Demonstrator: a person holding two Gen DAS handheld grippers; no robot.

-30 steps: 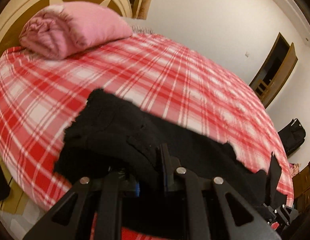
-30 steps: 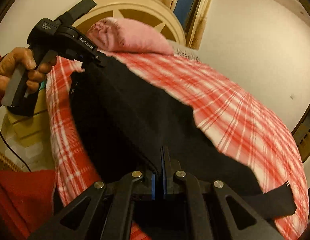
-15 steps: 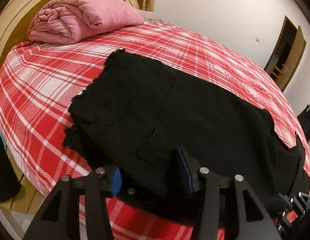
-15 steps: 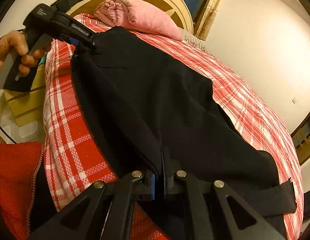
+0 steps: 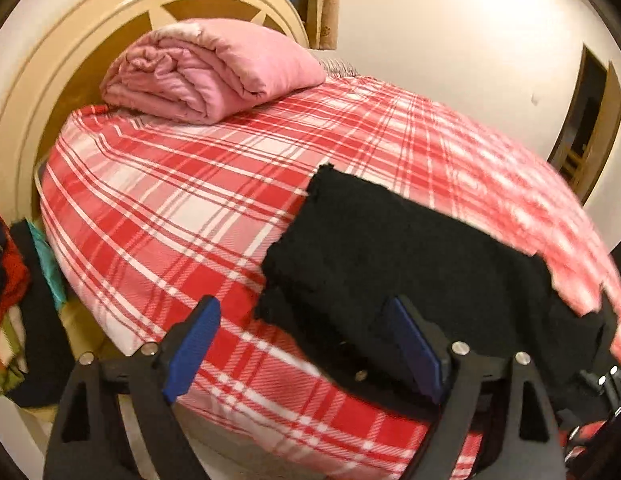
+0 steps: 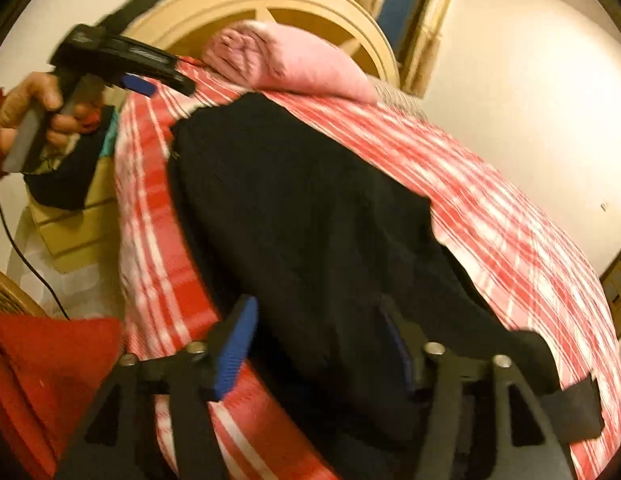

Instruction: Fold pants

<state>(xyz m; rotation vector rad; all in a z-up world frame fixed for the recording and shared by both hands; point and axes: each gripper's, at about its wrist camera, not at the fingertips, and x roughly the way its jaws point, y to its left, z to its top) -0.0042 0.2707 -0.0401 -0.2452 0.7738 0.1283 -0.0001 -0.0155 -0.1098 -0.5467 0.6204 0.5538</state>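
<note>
A pale wall (image 5: 450,40) is filling the background, with a dark doorway (image 5: 586,128) standing at the right and a curtain (image 6: 422,20) hanging behind a curved cream headboard (image 5: 70,60). Below these, a bed under a red-and-white plaid cover (image 5: 170,208) is taking up most of both views. A rolled pink blanket (image 5: 206,68) is resting at the head of the bed, against the headboard. Clothes and a cardboard box (image 6: 78,224) are sitting beside the bed's left edge.

The black pants (image 6: 302,216) are lying flat on the plaid cover, running from near the pink blanket down toward the near edge of the bed.

The person's left hand (image 6: 34,112) is gripping a black handle off the bed's left side, holding the left gripper (image 5: 306,344) above the cover; its blue-padded fingers (image 5: 192,346) are standing wide apart, pinching nothing. One finger is hovering over bare plaid, the other over the pants' near corner.

The right gripper (image 6: 318,344) is sitting low at the near edge, with its jaws also spread and empty. The pants are lying between and beyond its fingers; whether the pads are touching the cloth cannot be told through the motion blur.
</note>
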